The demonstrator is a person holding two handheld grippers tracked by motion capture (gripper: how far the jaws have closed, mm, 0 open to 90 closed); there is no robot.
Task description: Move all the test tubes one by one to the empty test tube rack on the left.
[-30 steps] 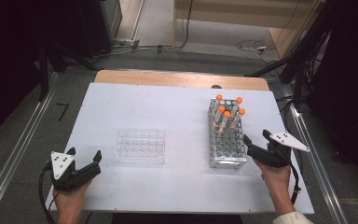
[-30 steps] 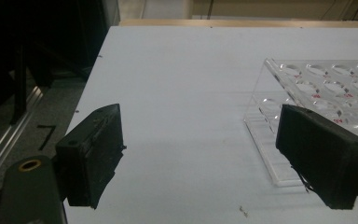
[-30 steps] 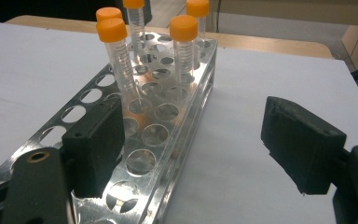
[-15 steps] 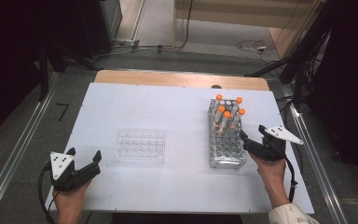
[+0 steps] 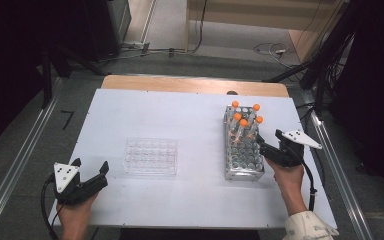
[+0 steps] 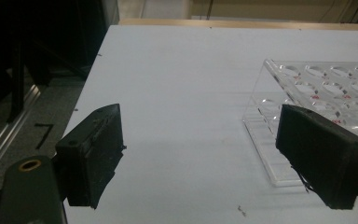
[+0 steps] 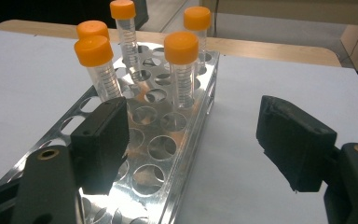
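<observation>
Since a second ago our right claw (image 5: 265, 149) has slid in against the tube rack's (image 5: 243, 150) right side, jaws just narrowing a touch yet released, 1 jaw over the rack's empty holes, gripping nothing. We see 5 orange-capped tubes (image 7: 182, 70) upright at the rack's far end. Our left claw (image 5: 91, 179) sits released near the clear well plate (image 5: 151, 156) on the white table (image 5: 190, 115).

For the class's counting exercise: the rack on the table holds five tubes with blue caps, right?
Not quite. The rack does hold five tubes, but their caps are orange, not blue. The right gripper view shows this plainly, and the high view agrees.
</observation>
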